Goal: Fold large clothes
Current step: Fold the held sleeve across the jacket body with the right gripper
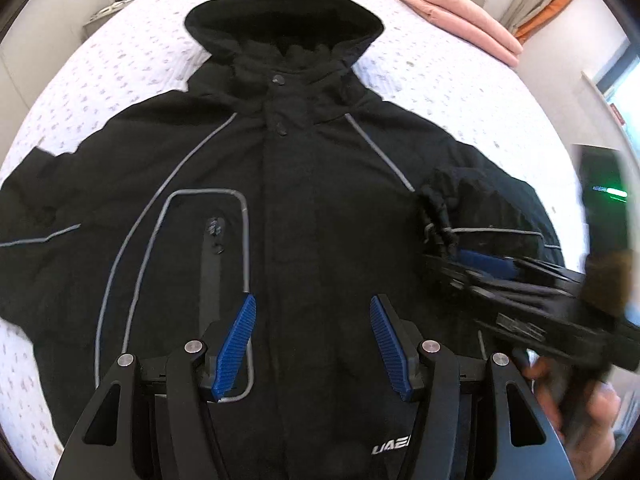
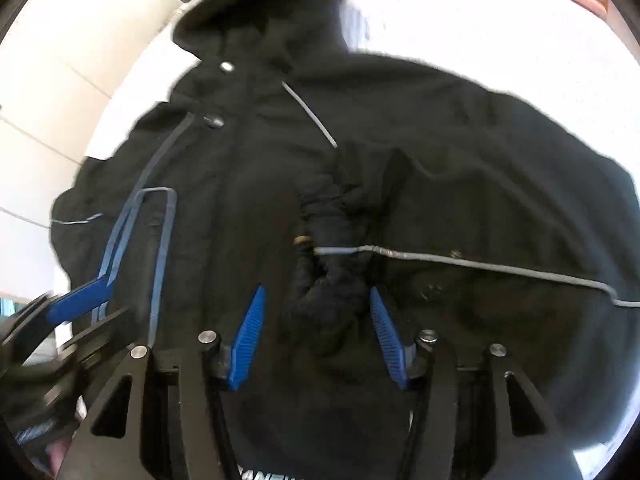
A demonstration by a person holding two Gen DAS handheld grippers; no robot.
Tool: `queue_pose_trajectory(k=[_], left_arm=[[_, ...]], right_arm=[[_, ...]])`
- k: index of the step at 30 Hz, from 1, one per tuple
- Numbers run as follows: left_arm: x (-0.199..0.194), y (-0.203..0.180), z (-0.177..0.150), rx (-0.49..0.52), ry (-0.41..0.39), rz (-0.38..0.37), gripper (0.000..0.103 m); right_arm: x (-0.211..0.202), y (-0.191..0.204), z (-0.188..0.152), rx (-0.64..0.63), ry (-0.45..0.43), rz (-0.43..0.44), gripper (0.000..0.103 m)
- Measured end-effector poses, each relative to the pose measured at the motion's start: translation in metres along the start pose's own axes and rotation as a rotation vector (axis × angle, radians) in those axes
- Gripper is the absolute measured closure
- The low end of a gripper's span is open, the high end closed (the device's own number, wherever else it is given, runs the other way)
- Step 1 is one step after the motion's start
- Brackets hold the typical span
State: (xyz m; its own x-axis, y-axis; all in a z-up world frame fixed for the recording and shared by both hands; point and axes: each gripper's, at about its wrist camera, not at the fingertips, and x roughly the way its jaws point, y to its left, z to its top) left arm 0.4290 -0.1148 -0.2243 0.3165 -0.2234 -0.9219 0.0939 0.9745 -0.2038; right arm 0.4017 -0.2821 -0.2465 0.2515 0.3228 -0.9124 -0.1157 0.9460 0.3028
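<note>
Both tools stand over the garment with jaws parted. Left tool [image 1: 312, 340]: blue pads spread about halfway, nothing between them, poised above the front placket of the black jacket [image 1: 288, 208]. Right tool [image 2: 316, 336]: jaws apart, with the bunched cuff [image 2: 328, 280] of the folded-in sleeve lying between the pads; the right pad sits just beside the cloth, and no pinch is evident. In the left wrist view the right tool [image 1: 472, 258] appears blurred at the right, its tip at that same cuff, with a hand [image 1: 576, 412] gripping its handle.

Jacket lies face up on the bed [image 1: 120, 60], hood [image 1: 280, 20] towards the headboard, closure fastened, grey piping visible across chest and sleeves. The sleeve on the picture's right is brought in over the body; the opposite sleeve extends outward. A folded pink blanket [image 1: 456, 12] rests at the far corner of the bed, well apart from the jacket.
</note>
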Motion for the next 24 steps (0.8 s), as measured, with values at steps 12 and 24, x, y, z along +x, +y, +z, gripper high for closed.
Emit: queue_pose_trajectory(k=[12, 24], left_arm=[[0.033, -0.054, 0.034, 0.100, 0.018, -0.218, 0.041], [0.080, -0.080, 0.040, 0.135, 0.081, -0.267, 0.053]], right_arm=[[-0.035, -0.096, -0.034, 0.283, -0.120, -0.218, 0.070], [-0.045, -0.128, -0.049, 0.419, -0.118, -0.036, 0.070]])
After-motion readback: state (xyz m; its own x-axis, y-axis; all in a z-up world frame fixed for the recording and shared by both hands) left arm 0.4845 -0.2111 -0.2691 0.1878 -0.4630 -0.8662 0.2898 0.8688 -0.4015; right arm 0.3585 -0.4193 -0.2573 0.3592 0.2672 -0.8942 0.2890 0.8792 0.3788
